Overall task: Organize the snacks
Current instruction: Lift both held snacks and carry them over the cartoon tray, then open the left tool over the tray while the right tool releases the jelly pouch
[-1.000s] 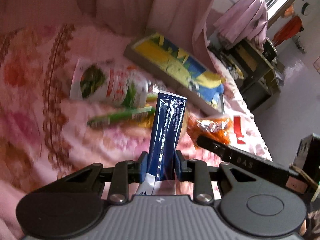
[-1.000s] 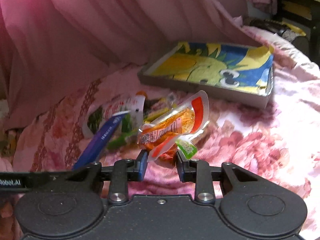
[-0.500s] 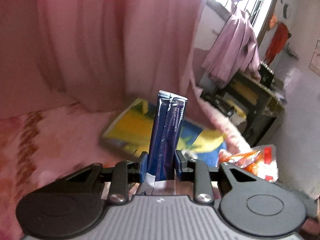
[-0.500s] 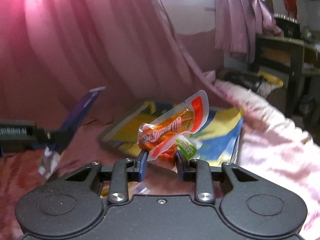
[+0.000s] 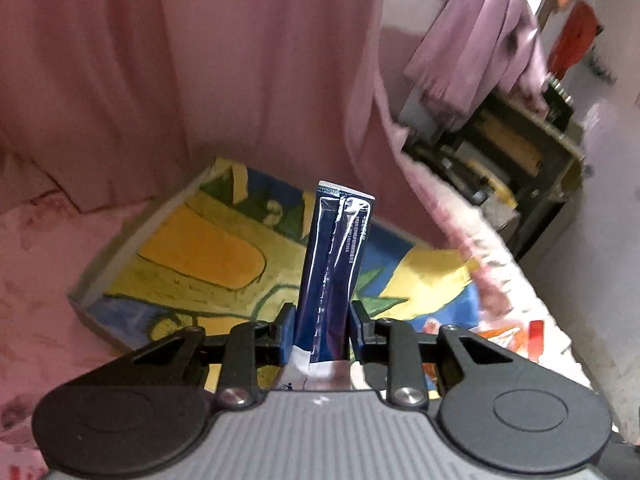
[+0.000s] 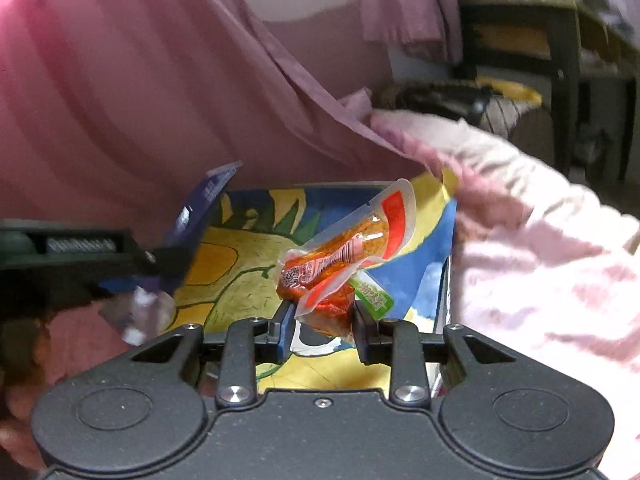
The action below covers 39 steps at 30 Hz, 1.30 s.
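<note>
My left gripper (image 5: 322,330) is shut on a long dark blue snack sachet (image 5: 338,264) that stands upright between its pads. It hangs over a shallow tray (image 5: 120,248) lined with a yellow, blue and green picture. My right gripper (image 6: 322,326) is shut on an orange and red snack packet (image 6: 344,256) with a small green packet (image 6: 374,294) beside it, also above that tray (image 6: 444,280). In the right wrist view the left gripper (image 6: 168,264) and its blue sachet (image 6: 200,208) show at the left. The orange packet (image 5: 504,338) peeks in at the right of the left wrist view.
The tray lies on a pink flowered bedspread (image 5: 36,264), against a hanging pink curtain (image 5: 200,60). To the right, past the bed's edge, stand a dark shelf unit (image 5: 520,152) and a draped purple cloth (image 5: 476,52).
Both grippers have carried their packets away from the snack pile on the bedspread to above the tray. The pile has left both views and the tray now fills the middle.
</note>
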Available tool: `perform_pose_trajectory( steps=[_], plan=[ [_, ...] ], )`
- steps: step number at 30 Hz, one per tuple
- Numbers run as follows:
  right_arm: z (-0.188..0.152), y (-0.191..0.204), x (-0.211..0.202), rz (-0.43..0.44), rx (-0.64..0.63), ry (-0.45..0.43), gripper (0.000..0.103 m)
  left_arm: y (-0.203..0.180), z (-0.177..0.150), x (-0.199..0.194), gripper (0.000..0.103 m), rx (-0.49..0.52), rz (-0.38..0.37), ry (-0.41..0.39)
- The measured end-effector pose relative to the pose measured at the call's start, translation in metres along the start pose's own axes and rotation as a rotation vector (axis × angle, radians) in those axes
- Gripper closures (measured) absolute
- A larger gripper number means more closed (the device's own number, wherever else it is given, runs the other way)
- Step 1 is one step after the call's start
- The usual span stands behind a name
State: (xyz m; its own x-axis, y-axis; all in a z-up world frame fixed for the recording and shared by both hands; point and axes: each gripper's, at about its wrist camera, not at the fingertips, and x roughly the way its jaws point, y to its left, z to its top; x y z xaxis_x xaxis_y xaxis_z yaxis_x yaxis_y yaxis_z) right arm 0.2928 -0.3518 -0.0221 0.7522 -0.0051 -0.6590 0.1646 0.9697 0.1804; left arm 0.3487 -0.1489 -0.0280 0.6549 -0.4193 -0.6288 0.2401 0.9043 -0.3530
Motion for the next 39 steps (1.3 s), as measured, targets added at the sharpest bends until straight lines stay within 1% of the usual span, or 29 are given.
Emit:
perform_pose_trajectory(
  steps=[5,7,10,15,17,21,22,23,24,27,28,29,30,32,34,39],
  plan=[
    [-0.003,-0.004,0.021,0.01,0.037,0.058,0.07,-0.003,-0.002,0.028,0.073,0.015,0.053,0.069],
    [-0.003,-0.006,0.029,0.015,0.05,0.078,0.07,-0.005,-0.003,0.035,0.073,0.032,0.079,0.079],
    [-0.005,-0.005,0.033,0.015,0.044,0.088,0.07,-0.008,-0.005,0.044,0.073,0.038,0.094,0.103],
    [-0.005,-0.005,0.033,0.015,0.053,0.097,0.068,-0.016,-0.012,0.049,0.071,0.064,0.111,0.121],
    [-0.004,-0.005,0.033,0.002,0.05,0.095,0.064,-0.016,-0.013,0.05,0.07,0.058,0.11,0.125],
    [-0.003,-0.007,0.033,-0.013,0.047,0.098,0.062,-0.015,-0.012,0.048,0.069,0.043,0.104,0.133],
    [-0.003,-0.007,0.031,-0.018,0.042,0.095,0.057,-0.015,-0.011,0.046,0.067,0.043,0.103,0.135],
    [-0.003,-0.006,0.03,-0.022,0.041,0.09,0.051,-0.016,-0.011,0.044,0.061,0.046,0.102,0.138],
    [-0.002,-0.006,0.029,-0.025,0.041,0.085,0.048,-0.017,-0.01,0.042,0.055,0.053,0.103,0.136],
    [0.0,-0.008,0.022,-0.025,0.055,0.068,0.039,-0.019,-0.007,0.031,0.043,0.068,0.114,0.111],
    [0.0,-0.009,0.019,-0.026,0.059,0.061,0.034,-0.019,-0.006,0.026,0.041,0.067,0.114,0.102],
    [0.001,-0.01,0.016,-0.027,0.063,0.052,0.029,-0.019,-0.005,0.021,0.033,0.062,0.114,0.088],
    [0.001,-0.01,0.013,-0.029,0.069,0.045,0.027,-0.018,-0.004,0.016,0.026,0.057,0.116,0.073],
    [0.001,-0.012,0.005,-0.021,0.084,0.03,0.022,-0.017,-0.003,0.001,0.02,0.052,0.12,0.03],
    [0.001,-0.012,-0.004,-0.012,0.09,0.013,0.021,-0.015,-0.002,-0.012,0.018,0.055,0.117,0.002],
    [-0.002,-0.004,-0.034,0.006,0.069,-0.053,0.014,-0.009,-0.006,-0.053,0.007,0.062,0.123,-0.072]
  ],
)
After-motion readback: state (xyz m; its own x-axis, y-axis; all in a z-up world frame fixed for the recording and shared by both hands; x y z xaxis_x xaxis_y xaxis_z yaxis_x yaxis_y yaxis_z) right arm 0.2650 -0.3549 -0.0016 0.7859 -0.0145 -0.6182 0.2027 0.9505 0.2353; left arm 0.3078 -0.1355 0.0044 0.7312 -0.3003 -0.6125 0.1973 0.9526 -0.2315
